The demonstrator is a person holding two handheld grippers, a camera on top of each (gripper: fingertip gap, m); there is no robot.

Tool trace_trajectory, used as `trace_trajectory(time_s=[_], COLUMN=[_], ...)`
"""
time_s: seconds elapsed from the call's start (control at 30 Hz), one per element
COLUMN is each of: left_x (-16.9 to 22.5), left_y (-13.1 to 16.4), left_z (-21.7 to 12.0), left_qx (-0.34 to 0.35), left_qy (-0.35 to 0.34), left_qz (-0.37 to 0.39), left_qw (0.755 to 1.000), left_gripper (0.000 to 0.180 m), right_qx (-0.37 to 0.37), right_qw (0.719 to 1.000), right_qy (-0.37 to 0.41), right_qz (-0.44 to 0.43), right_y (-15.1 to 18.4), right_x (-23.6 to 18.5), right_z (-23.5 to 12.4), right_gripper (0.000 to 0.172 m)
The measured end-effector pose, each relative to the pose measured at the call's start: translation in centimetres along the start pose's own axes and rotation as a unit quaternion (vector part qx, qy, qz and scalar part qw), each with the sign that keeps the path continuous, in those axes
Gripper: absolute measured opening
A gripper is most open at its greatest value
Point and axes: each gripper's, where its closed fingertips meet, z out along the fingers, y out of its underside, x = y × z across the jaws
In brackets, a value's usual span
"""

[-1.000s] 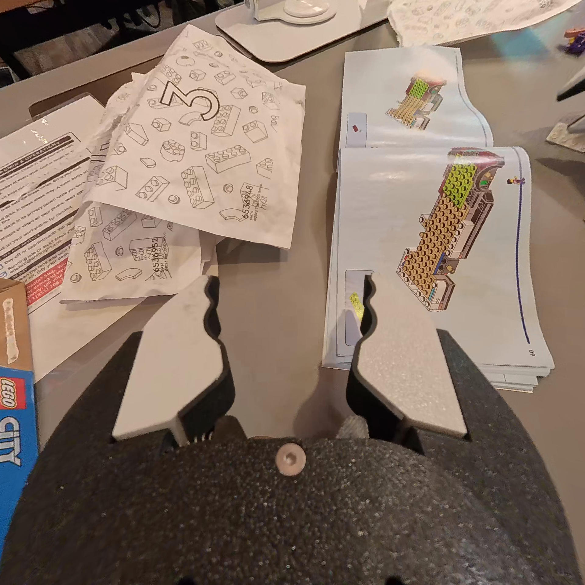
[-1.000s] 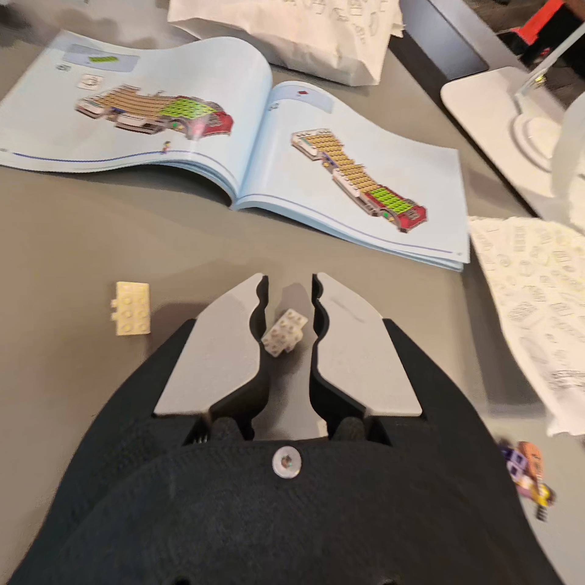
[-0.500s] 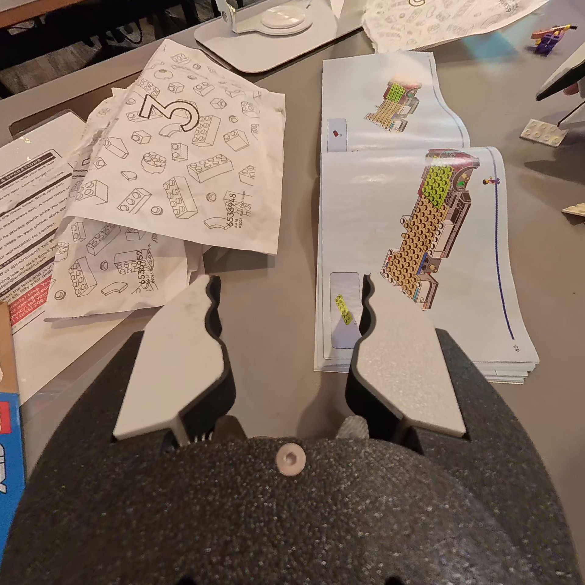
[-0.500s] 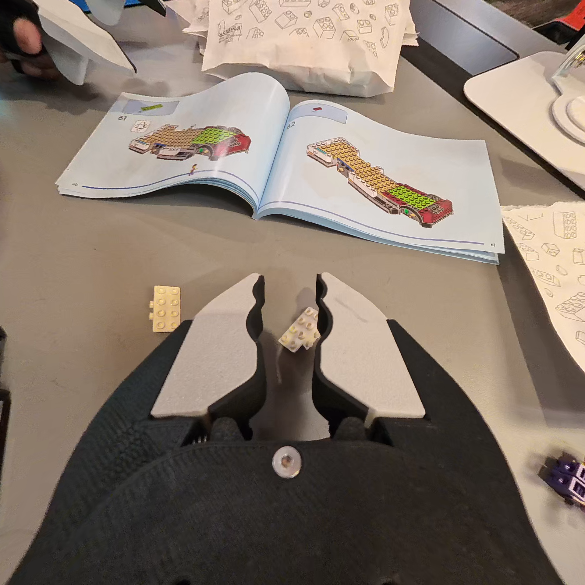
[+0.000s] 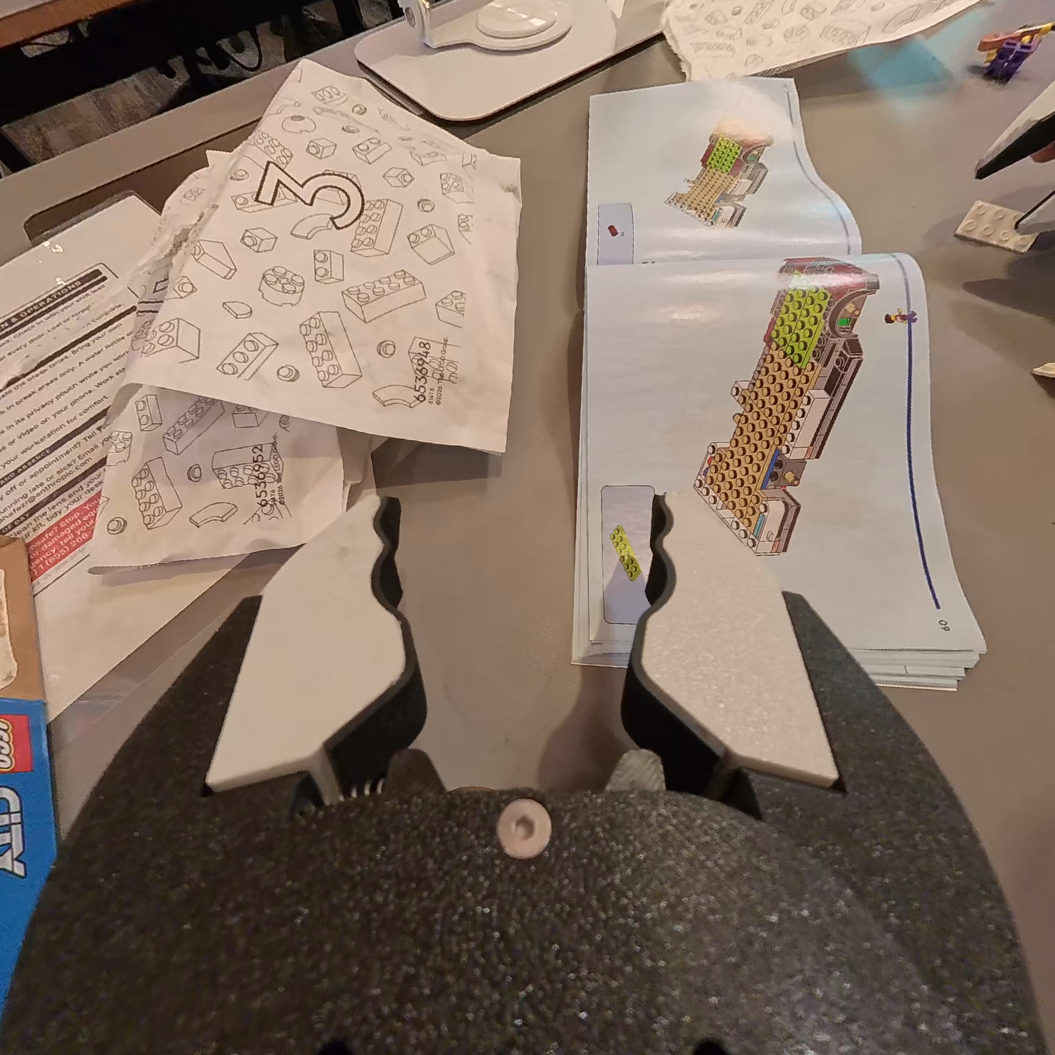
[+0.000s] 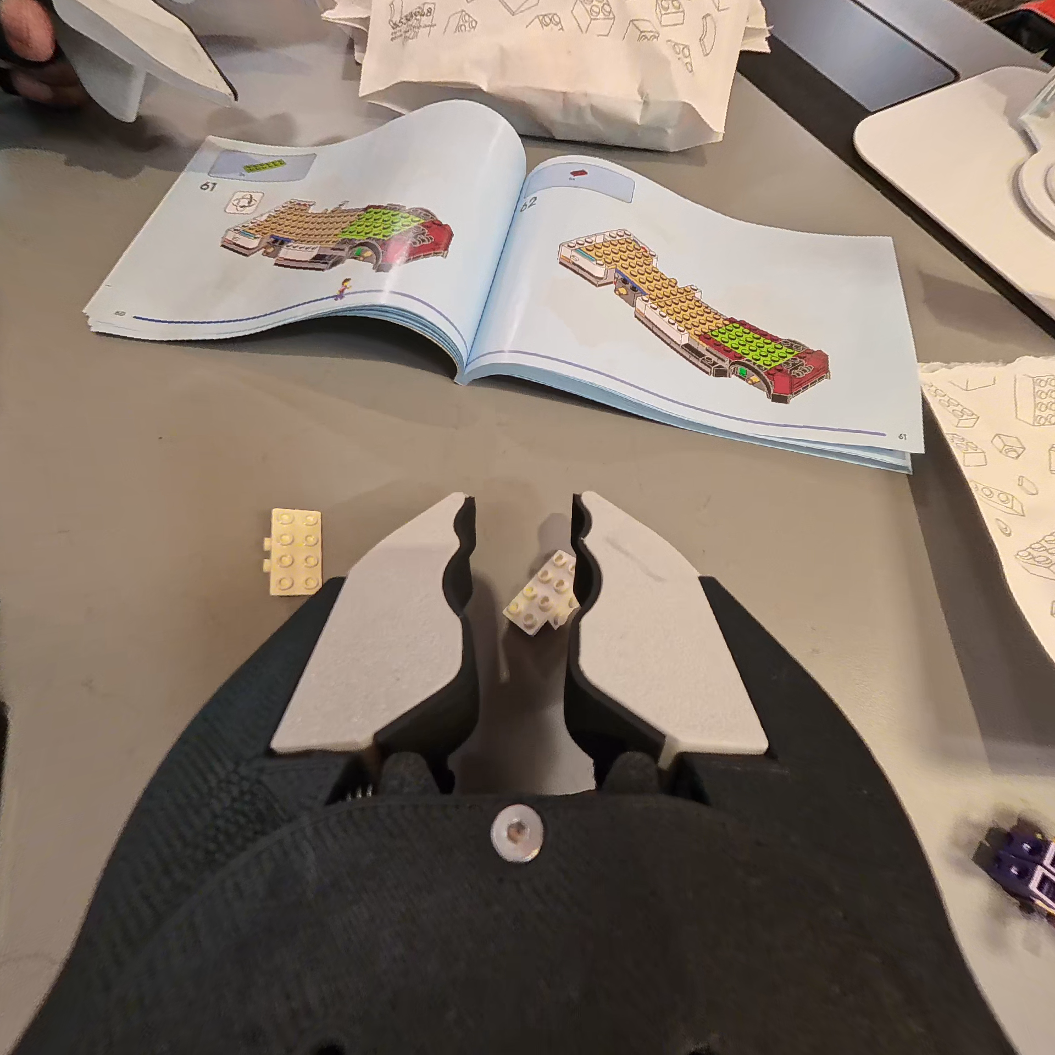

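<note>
My right gripper (image 6: pixel 522 505) is low over the grey table (image 6: pixel 171 456) with its jaws partly open. A small white studded plate (image 6: pixel 545 594) lies tilted between the fingers. It touches the right pad, and there is a clear gap to the left pad. A cream studded plate (image 6: pixel 294 551) lies flat on the table just left of the left finger. My left gripper (image 5: pixel 522 502) is wide open and empty, above bare table between the paper bags (image 5: pixel 319 285) and the open instruction booklet (image 5: pixel 713 399). The booklet (image 6: pixel 685 274) lies ahead of the right gripper.
More printed paper bags lie at the back (image 6: pixel 542 57) and right (image 6: pixel 1005 485). A white stand base (image 5: pixel 474 57) is at the far edge. A blue box (image 5: pixel 23 828) and a printed sheet (image 5: pixel 51 354) are at the left. A purple brick piece (image 6: pixel 1022 862) lies at the right.
The right jaws have opened a little. The white plate has gone from the middle of the jaws to lean against the right pad. The left gripper has stayed open and drifted slightly.
</note>
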Motion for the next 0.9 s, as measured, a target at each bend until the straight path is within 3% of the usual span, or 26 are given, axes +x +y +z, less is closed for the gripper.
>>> trace_trajectory(time_s=[0.7,0.9], left_x=[0.0,2.4], left_y=[0.1,-1.6], left_z=[0.0,-0.7], left_qx=[-0.003,0.055], left_qy=[0.002,0.055], left_qz=[0.001,0.046], left_qw=[1.0,0.996], left_gripper=[0.085,0.076], right_qx=[-0.014,-0.025], right_qw=[1.0,0.999], right_qy=[-0.007,0.0], right_qz=[-0.004,-0.022], right_y=[0.3,0.6], right_x=[-0.2,-0.4], right_z=[0.3,0.6], right_gripper=[0.032,0.032])
